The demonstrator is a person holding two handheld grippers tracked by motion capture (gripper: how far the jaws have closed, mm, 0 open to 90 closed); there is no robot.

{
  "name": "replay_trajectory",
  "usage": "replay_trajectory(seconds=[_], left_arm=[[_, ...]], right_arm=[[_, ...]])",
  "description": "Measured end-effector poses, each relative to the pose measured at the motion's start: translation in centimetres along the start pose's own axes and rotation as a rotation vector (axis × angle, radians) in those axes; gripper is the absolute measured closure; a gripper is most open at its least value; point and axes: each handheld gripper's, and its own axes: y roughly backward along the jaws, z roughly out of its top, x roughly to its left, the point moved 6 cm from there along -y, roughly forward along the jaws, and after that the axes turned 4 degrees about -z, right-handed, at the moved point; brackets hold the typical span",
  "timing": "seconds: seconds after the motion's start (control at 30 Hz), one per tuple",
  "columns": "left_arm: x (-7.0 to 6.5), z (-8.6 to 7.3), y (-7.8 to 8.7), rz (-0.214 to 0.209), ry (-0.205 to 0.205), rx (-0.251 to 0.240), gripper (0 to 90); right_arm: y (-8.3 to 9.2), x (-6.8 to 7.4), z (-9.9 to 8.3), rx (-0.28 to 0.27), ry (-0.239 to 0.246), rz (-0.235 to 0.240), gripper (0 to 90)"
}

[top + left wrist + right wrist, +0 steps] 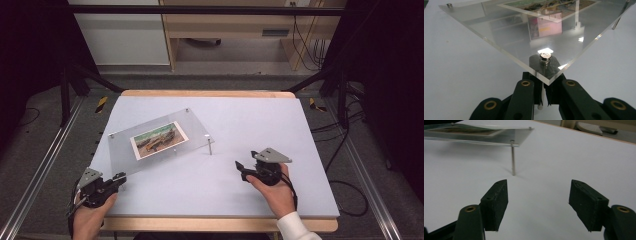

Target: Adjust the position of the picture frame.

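Panel [160, 140]: one | photo [159, 139]: one | left hand-held gripper [543, 93] clamps panel leg [543, 82] | right hand-held gripper [537, 202] agape

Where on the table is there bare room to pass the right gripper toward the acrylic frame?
Bare tabletop runs from the right gripper to the frame's near metal leg, and along the right and far sides. It is crowded at the left: the acrylic photo frame stands there, the left gripper clamped on its corner leg.

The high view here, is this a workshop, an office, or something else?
Probably a lab or recording bay. A white-topped table stands inside a dark metal frame, with cables trailing on the floor behind. The person works with hand-held grippers: the left gripper clamps a leg of a clear acrylic photo stand.
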Motion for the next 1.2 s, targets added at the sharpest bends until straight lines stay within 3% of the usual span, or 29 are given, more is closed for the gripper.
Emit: replay_trajectory(seconds=[0.03, 0.1, 0.13, 0.2, 0.23, 0.33, 0.4, 0.43, 0.57, 0.97, 1.2], left_arm=[[-0.1, 0.1, 0.0, -0.004, 0.0, -0.005, 84.0], [-0.1, 0.2, 0.1, -0.006, -0.003, -0.01, 84.0], [-0.2, 0.4, 0.2, -0.012, -0.003, -0.021, 84.0], [-0.2, 0.5, 0.3, -0.011, -0.004, -0.027, 84.0], [-0.2, 0.7, 0.4, -0.019, -0.003, -0.035, 84.0], [-0.3, 0.7, 0.4, -0.028, 0.005, -0.035, 84.0], [-0.3, 0.7, 0.4, -0.031, 0.011, -0.034, 84.1], [-0.3, 0.7, 0.4, -0.04, 0.024, -0.035, 84.1], [-0.1, 0.8, 0.5, -0.058, 0.058, -0.041, 84.2], [-0.2, 0.9, 0.6, -0.07, 0.066, -0.055, 84.1], [-0.2, 0.9, 0.6, -0.072, 0.07, -0.056, 84.1]], right_arm=[[-1.0, 1.3, 0.9, 0.006, 0.028, 0.032, 37.7], [-1.4, 1.7, 1.1, 0.006, 0.032, 0.04, 40.0], [-2.6, 2.6, 1.6, 0.011, 0.035, 0.062, 43.9], [-3.2, 2.8, 1.8, 0.018, 0.034, 0.066, 45.6], [-4.7, 3.2, 2.0, 0.027, 0.043, 0.065, 49.4], [-6.4, 3.3, 1.9, 0.041, 0.044, 0.056, 53.2], [-6.9, 3.3, 1.9, 0.044, 0.041, 0.055, 54.4], [-7.7, 3.4, 1.8, 0.042, 0.016, 0.058, 55.4], [-8.8, 3.5, 2.2, 0.036, 0.011, 0.063, 57.5], [-11.4, 4.0, 3.2, 0.005, 0.0, 0.088, 65.0], [-12.2, 4.0, 3.4, -0.028, -0.034, 0.094, 69.9]])
